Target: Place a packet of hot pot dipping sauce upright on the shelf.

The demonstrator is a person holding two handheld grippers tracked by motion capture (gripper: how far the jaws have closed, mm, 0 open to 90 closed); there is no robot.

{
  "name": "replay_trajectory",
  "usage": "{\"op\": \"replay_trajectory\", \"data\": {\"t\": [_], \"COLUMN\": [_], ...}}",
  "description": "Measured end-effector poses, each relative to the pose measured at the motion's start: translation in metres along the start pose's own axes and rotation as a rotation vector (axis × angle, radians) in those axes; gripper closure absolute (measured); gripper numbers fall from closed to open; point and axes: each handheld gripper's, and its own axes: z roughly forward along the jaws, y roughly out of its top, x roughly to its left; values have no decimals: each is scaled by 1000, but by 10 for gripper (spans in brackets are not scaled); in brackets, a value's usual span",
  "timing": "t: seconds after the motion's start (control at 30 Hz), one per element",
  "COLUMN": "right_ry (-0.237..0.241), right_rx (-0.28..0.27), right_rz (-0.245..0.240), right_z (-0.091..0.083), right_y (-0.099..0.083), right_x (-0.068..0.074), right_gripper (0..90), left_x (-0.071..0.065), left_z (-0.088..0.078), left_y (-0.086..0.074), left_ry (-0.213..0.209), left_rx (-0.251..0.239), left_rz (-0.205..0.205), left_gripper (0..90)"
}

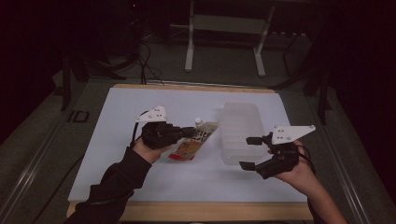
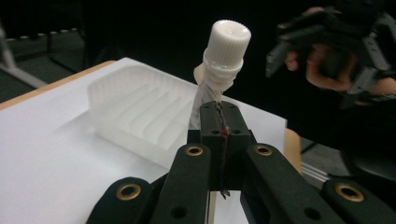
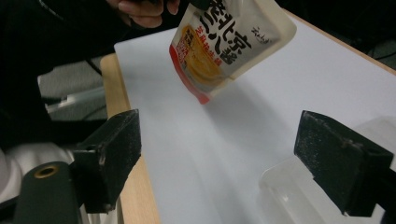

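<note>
Pinching a glossy spouted pouch (image 1: 194, 142) (ribbed white cap), left gripper (image 1: 189, 132) lifts it.

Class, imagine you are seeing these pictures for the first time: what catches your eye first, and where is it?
The spouted pouch with bold printed lettering stands out, held off the white table near its middle by the left gripper, whose jaws are shut on it just below its white cap. Right of it lies a translucent ribbed tray, and the right gripper waits open at the tray's near end.
</note>
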Motion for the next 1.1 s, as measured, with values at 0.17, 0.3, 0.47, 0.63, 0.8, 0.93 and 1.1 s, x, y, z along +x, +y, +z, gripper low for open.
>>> {"op": "replay_trajectory", "data": {"t": [0.17,0.3,0.47,0.63,0.8,0.93,1.1], "right_ry": [-13,-24,-5,41,95,131,144], "right_rx": [84,115,118,96,77,71,64], "right_rz": [-117,-200,-257,-252,-236,-229,-237], "right_z": [1,0,-3,-1,5,9,15], "right_y": [14,25,41,49,51,52,54], "right_x": [-7,-11,-17,-25,-27,-24,-20], "right_gripper": [311,367,381,385,385,385,373], "left_x": [-6,-11,-17,-24,-28,-29,-29], "left_z": [0,1,2,0,-4,-6,-7], "left_y": [1,1,2,4,4,3,2], "left_ry": [-39,-63,-85,-105,-157,-173,-208], "left_rx": [-6,-8,-23,-49,-110,-139,-165], "left_rz": [-3,1,6,19,15,12,10], "left_gripper": [900,900,900,900,900,900,900]}}
